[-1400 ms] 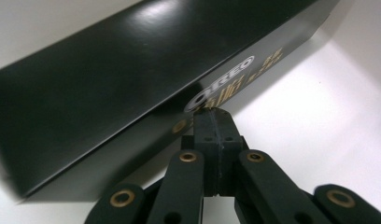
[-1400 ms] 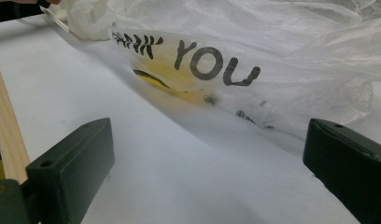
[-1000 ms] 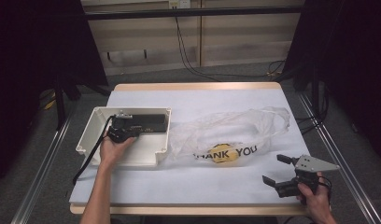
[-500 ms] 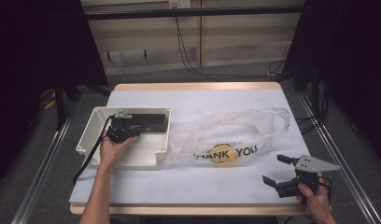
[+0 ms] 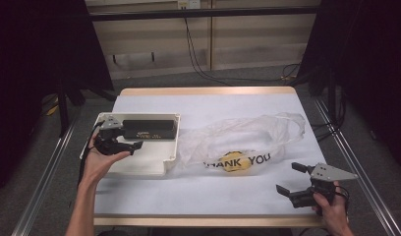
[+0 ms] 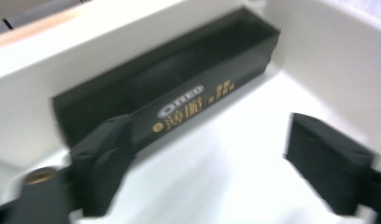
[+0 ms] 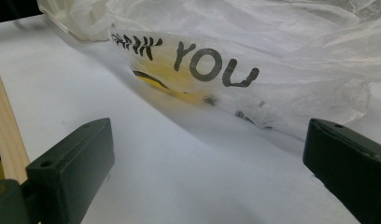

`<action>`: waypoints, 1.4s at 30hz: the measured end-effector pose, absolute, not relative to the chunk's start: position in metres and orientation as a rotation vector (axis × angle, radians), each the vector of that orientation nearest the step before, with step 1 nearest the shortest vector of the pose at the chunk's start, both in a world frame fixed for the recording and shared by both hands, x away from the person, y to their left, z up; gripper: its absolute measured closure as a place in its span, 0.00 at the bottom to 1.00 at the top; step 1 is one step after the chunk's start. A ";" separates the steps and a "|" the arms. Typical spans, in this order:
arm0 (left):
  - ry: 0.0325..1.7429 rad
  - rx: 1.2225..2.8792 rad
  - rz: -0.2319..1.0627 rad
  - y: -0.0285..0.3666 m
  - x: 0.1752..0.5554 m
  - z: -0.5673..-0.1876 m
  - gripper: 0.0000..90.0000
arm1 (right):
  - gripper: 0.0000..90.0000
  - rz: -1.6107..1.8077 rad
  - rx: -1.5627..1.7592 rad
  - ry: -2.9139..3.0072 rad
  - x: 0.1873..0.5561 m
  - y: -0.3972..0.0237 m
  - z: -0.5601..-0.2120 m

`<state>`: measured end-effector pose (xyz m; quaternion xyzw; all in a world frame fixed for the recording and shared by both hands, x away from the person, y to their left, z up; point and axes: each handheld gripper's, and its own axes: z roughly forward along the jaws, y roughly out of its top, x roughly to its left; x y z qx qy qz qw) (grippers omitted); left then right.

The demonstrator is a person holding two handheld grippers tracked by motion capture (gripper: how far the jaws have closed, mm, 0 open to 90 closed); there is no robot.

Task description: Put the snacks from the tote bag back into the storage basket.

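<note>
**Box set down in the tray, left hand backing off**

The left gripper (image 5: 121, 146) has just been opening; its jaws now stand wide with nothing between them. Just ahead of them lies the black box (image 6: 179, 98), flat on the floor of the white tray (image 5: 139, 164) and snug against its far wall. To finish cleanly, draw straight back and up so neither jaw clips the box. Well off to the side, the right gripper (image 5: 291, 178) hovers wide and empty before the plastic bag (image 5: 243, 140).
</note>
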<state>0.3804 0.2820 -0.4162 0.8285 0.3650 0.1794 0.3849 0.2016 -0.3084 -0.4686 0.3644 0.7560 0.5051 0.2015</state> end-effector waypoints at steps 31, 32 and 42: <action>1.035 1.968 0.576 0.333 0.293 -0.417 0.03 | 0.02 1.409 1.027 2.095 0.200 -0.310 -0.467; 1.027 1.969 0.572 0.328 0.290 -0.419 0.03 | 0.02 1.407 1.022 2.095 0.200 -0.311 -0.467; 1.023 2.007 0.604 0.281 0.282 -0.432 0.03 | 0.02 1.401 1.030 2.089 0.199 -0.311 -0.467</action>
